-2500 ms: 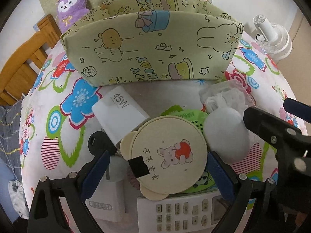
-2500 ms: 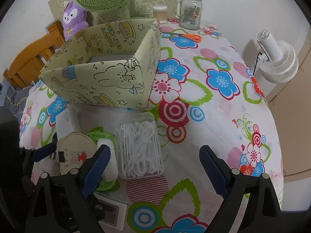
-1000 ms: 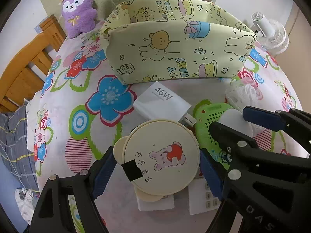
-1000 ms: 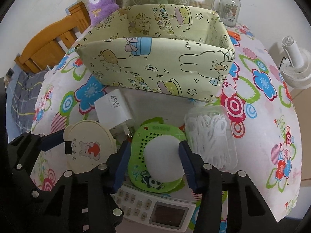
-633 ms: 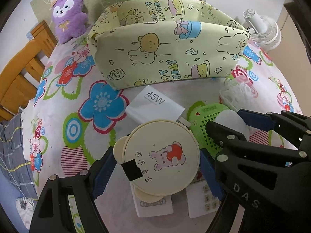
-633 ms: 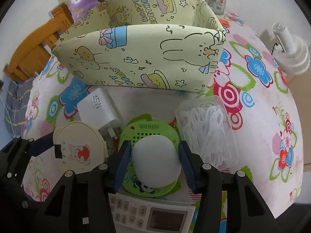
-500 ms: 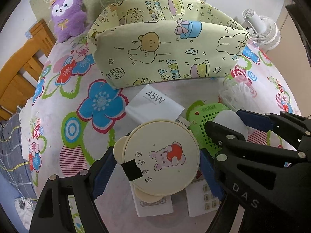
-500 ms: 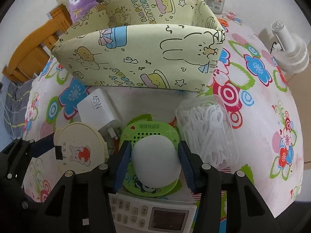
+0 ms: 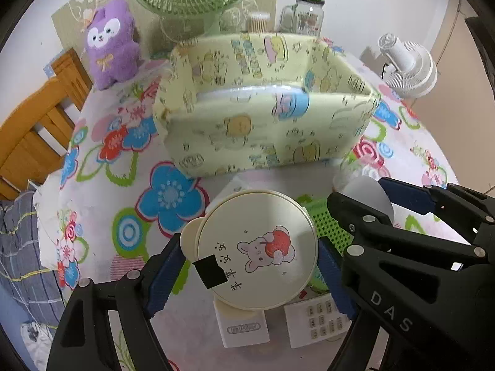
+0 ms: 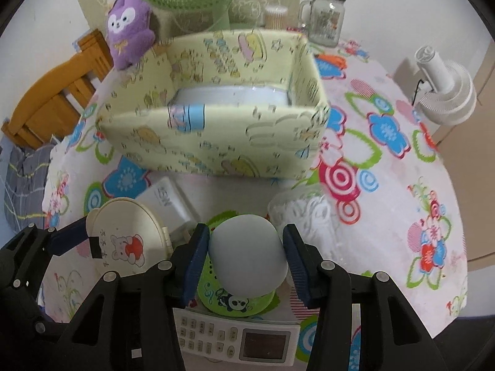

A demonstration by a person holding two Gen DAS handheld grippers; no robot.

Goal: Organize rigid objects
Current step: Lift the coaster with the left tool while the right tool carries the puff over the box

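Left wrist view, lower middle: the left gripper (image 9: 247,256) has its 2 blue pads set wide against the rim of the round cream case (image 9: 256,250) with the rabbit print, gripping it edge to edge. To the right in that frame, the right gripper (image 9: 383,198) crosses in, clamped on the white rounded object (image 9: 366,193).

Right wrist view, lower middle: the right gripper's 2 pads (image 10: 198,253) sit narrow on either side of the white rounded object, pressing its flanks; its jaws have just been closing onto it. Under it lies the green perforated disc (image 10: 235,304), and below that the white remote (image 10: 235,340). A white charger (image 10: 167,201) and a clear box of floss picks (image 10: 306,213) lie just above and beside.

Upper middle of both frames holds the yellow cartoon-print fabric bin (image 10: 216,142), open-topped on the flowered tablecloth (image 10: 386,185).

Both items look held clear of the pile, so the step in hand is likely the carry to the bin. To do it well, keep the case level so it cannot pivot between 2 contact points, clear the near wall fully before lowering, and stagger the 2 hands so they do not collide over the opening.
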